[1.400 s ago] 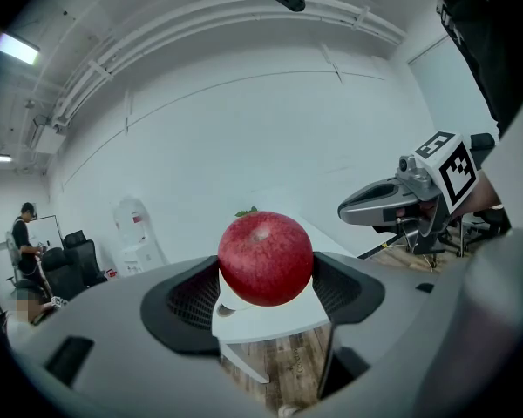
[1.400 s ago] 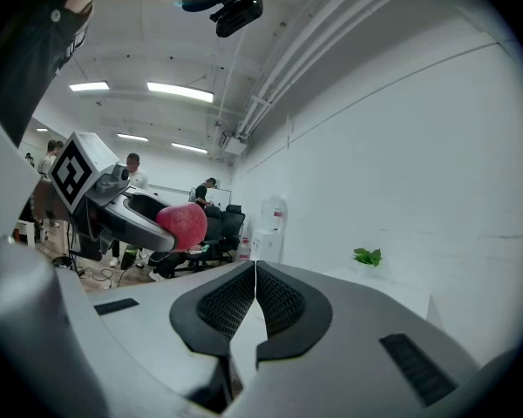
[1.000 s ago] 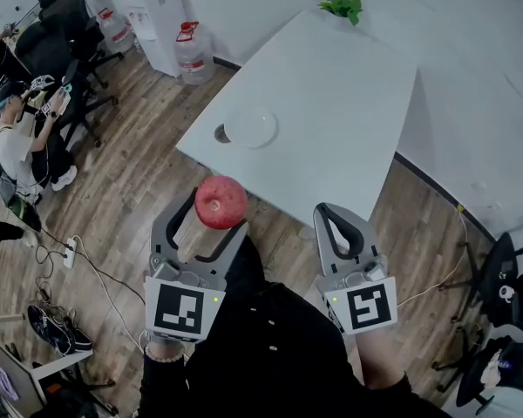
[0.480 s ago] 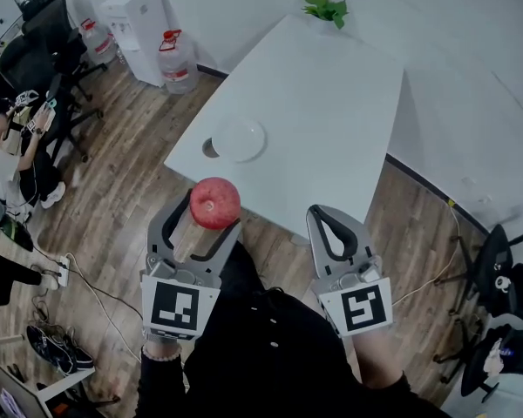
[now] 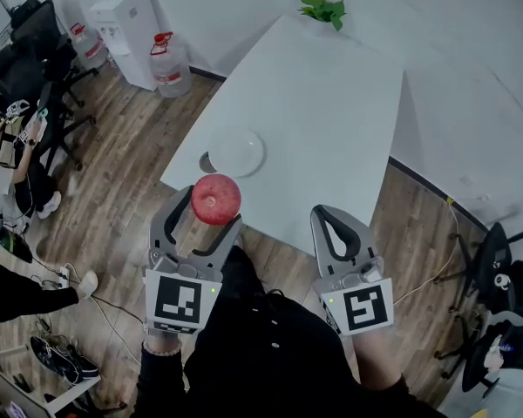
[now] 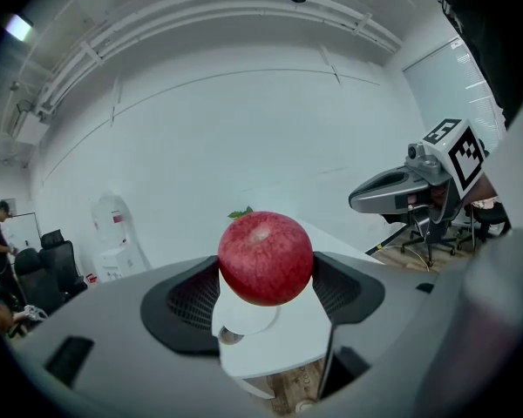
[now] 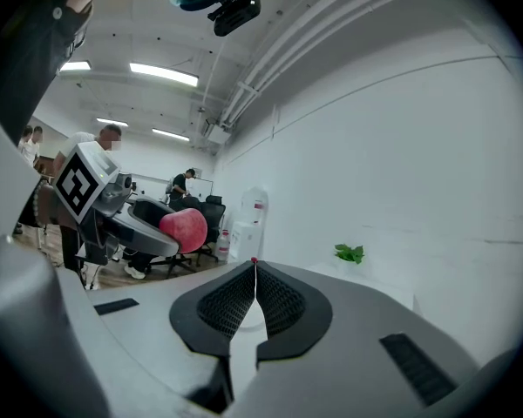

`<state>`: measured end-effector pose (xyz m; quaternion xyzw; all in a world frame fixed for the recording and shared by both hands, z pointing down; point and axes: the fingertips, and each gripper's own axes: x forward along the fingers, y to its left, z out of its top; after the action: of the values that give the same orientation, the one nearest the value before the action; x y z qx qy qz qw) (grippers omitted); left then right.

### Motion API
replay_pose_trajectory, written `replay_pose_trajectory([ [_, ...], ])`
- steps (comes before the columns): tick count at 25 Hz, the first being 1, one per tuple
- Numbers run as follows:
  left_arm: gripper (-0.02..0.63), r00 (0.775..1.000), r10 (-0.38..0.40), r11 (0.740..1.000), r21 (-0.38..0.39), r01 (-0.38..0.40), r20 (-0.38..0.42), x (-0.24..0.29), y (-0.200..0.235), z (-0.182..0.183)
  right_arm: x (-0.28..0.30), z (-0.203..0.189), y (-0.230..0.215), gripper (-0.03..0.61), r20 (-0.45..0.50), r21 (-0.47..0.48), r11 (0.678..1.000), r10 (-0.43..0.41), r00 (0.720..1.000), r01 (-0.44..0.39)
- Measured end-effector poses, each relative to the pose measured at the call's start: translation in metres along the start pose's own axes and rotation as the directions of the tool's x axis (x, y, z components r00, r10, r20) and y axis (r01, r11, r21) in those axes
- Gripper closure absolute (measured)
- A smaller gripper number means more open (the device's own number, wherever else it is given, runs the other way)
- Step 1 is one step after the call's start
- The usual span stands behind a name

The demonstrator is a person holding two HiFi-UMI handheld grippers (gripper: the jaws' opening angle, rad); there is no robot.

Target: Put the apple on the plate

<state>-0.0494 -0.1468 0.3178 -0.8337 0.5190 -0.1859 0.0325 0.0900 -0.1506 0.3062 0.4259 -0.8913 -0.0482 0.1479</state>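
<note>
White table [image 5: 331,103], with the plate [image 5: 236,152] lying empty near its near-left edge. Left gripper [image 5: 212,209]: jaws clamped on the apple [image 5: 216,197], one jaw on each flank, so that the fruit is carried in the air short of the table edge, apart from the plate and not yet over it. Right gripper [image 5: 325,211]: jaws pressed together with nothing between them, held to one side. The apple is red, round and smooth-skinned. It is probably firm and moderately heavy for its size, somewhat slippery on its glossy skin, and liable to bruise if squeezed hard or dropped. The hold across its widest part, as shown, seems the safest, since a grip nearer the top or bottom would tend to let it roll out. Once set on the shallow plate it may roll, so a low release is advisable. Writing: none is legible. The cubes on both grippers carry black-and-white square markers only, and the labels on the water bottle [image 5: 163,59] and the cooler [image 5: 122,16] are too small to read.
</note>
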Motion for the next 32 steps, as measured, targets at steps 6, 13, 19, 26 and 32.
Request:
replay_pose_trajectory([
  [6,0.27,0.999,-0.02,1.0,0.0,0.02,-0.04,0.036,0.01,-0.01,0.023,-0.006,-0.013,0.537,-0.026,0.011,1.0,-0.018,1.0,0.019],
  [13,0.27,0.998,-0.062,0.998,0.02,0.063,-0.019,0.081,0.033,-0.026,0.054,-0.014,-0.021,0.537,-0.062,0.031,0.999,-0.033,0.998,0.035],
  [19,0.27,0.996,-0.09,0.996,0.013,0.09,0.0,0.117,0.053,-0.044,0.077,-0.026,-0.028,0.537,-0.118,0.046,0.998,-0.037,0.992,0.043],
  [26,0.27,0.994,-0.111,0.994,-0.012,0.111,-0.021,0.15,0.066,-0.071,0.097,-0.036,-0.027,0.537,-0.16,0.058,0.997,-0.04,0.986,0.05],
  [32,0.27,0.988,-0.137,0.99,-0.032,0.136,-0.065,0.184,0.069,-0.102,0.11,-0.047,-0.029,0.537,-0.195,0.071,0.995,-0.05,0.98,0.064],
])
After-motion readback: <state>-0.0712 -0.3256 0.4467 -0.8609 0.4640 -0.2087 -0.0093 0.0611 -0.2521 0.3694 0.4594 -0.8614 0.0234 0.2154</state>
